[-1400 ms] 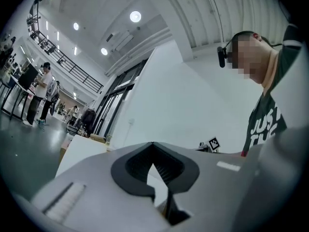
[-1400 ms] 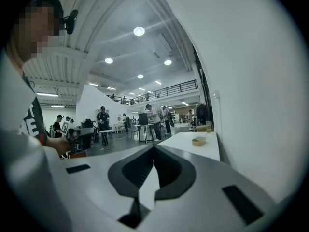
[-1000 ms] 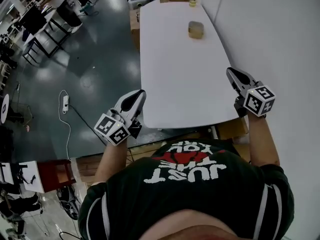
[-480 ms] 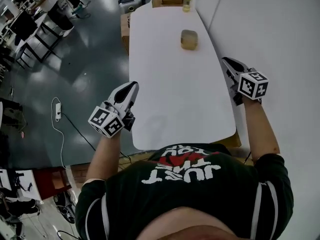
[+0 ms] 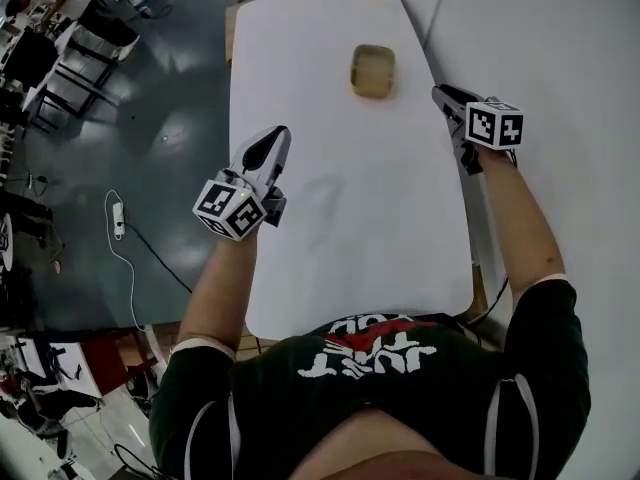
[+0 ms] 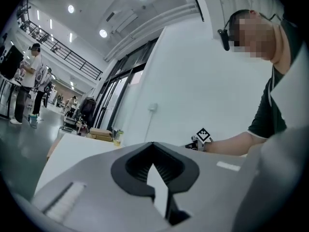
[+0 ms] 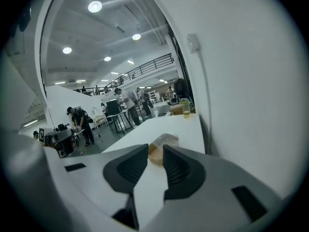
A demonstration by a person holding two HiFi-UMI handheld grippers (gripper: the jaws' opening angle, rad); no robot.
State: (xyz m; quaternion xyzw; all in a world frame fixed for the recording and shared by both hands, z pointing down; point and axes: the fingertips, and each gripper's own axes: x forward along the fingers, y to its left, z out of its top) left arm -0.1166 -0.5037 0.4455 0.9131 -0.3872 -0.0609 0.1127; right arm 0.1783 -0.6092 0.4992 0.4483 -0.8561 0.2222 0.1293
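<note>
Aiming slightly spread right gripper (image 5: 443, 93) at shallow tan rectangular plastic tub (image 5: 372, 71) lying near, ahead-left; holding pressed-together left gripper (image 5: 275, 138) farther off.

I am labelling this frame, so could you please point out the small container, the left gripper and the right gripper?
small container (image 5: 372, 71), head view, on its middle.
left gripper (image 5: 277, 133), head view, at its closed fingertips.
right gripper (image 5: 441, 92), head view, between its fingertips.

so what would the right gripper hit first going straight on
Probably the small clear container on the white table: it sits straight ahead, framed by the parted jaws of the right gripper. Nothing nearer shows, though depth is unclear.
</note>
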